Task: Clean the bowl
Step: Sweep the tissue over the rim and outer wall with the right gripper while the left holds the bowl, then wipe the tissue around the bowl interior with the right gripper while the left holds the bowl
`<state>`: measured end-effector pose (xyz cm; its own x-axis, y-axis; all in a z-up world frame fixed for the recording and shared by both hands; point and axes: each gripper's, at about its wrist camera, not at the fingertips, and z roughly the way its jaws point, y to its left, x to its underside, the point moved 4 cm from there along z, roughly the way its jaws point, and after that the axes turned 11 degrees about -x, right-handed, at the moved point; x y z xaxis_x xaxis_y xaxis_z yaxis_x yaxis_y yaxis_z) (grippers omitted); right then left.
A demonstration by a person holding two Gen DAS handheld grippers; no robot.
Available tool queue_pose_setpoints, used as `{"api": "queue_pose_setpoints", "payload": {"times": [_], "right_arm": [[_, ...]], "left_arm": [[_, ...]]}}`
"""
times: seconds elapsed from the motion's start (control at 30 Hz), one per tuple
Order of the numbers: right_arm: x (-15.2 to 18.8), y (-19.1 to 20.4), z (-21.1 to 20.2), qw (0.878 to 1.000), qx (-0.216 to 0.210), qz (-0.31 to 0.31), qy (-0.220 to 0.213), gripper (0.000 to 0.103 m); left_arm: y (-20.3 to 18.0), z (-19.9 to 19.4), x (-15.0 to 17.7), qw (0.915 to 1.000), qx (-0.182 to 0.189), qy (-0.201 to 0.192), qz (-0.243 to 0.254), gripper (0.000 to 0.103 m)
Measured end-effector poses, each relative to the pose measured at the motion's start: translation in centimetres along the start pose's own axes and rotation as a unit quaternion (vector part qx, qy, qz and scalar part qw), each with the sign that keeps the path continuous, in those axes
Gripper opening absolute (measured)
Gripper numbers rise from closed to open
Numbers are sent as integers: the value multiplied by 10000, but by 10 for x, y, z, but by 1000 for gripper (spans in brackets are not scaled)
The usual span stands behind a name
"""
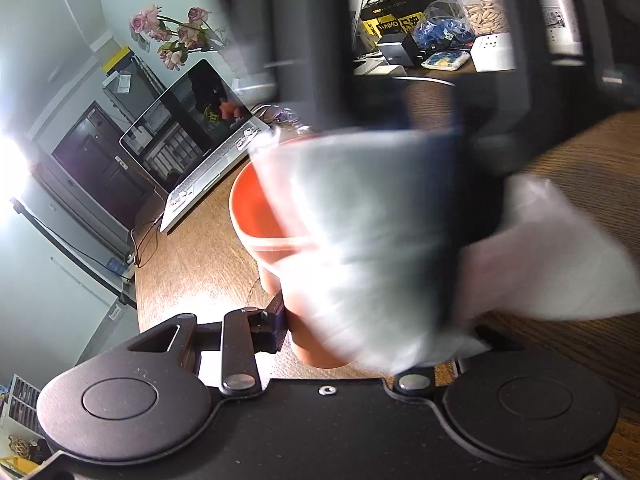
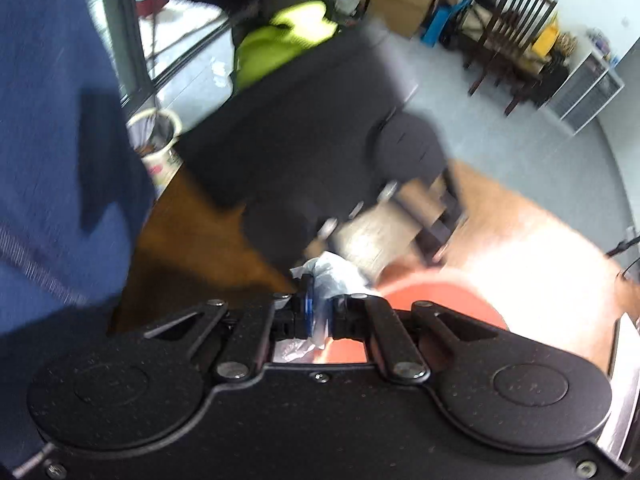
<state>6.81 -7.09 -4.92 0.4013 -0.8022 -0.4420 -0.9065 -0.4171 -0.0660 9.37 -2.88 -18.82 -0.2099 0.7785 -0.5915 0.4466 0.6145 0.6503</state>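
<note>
An orange bowl (image 1: 256,212) stands on the wooden table, held at its base between the fingers of my left gripper (image 1: 360,340). A white cloth (image 1: 360,240), blurred by motion, covers much of the bowl's opening and side. My right gripper (image 2: 318,314) is shut on the white cloth (image 2: 336,272) and sits just above the orange bowl (image 2: 440,300). The right gripper's dark body also shows in the left wrist view (image 1: 500,132) above the cloth. The left gripper's body shows blurred in the right wrist view (image 2: 320,152).
An open laptop (image 1: 192,136) sits behind the bowl, with pink flowers (image 1: 172,36) beyond it. Boxes and bags (image 1: 440,36) crowd the table's far side. A mug (image 2: 160,148) stands near the table edge. A chair (image 2: 512,32) stands on the floor.
</note>
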Motion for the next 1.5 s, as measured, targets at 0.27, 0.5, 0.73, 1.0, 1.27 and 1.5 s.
{"api": "queue_pose_setpoints", "payload": {"times": [0.27,0.5,0.73,1.0,1.27,1.5], "right_arm": [[-10,-57,1,9972,662,332,-85,6],[21,-106,-6,9886,1152,953,187,6],[73,-111,-22,9813,1191,1410,539,6],[119,-75,-15,9782,969,1651,805,6],[127,-27,-9,9818,577,1549,932,6],[116,5,-13,9862,272,1333,946,6]], "left_arm": [[-1,-1,0,10000,-2,-20,3,37],[1,3,3,10000,3,-29,-52,38],[3,0,3,10000,14,-21,-82,38],[4,2,3,10000,30,-1,-81,38],[4,1,2,10000,26,15,-81,38],[3,2,3,10000,16,32,-62,38]]}}
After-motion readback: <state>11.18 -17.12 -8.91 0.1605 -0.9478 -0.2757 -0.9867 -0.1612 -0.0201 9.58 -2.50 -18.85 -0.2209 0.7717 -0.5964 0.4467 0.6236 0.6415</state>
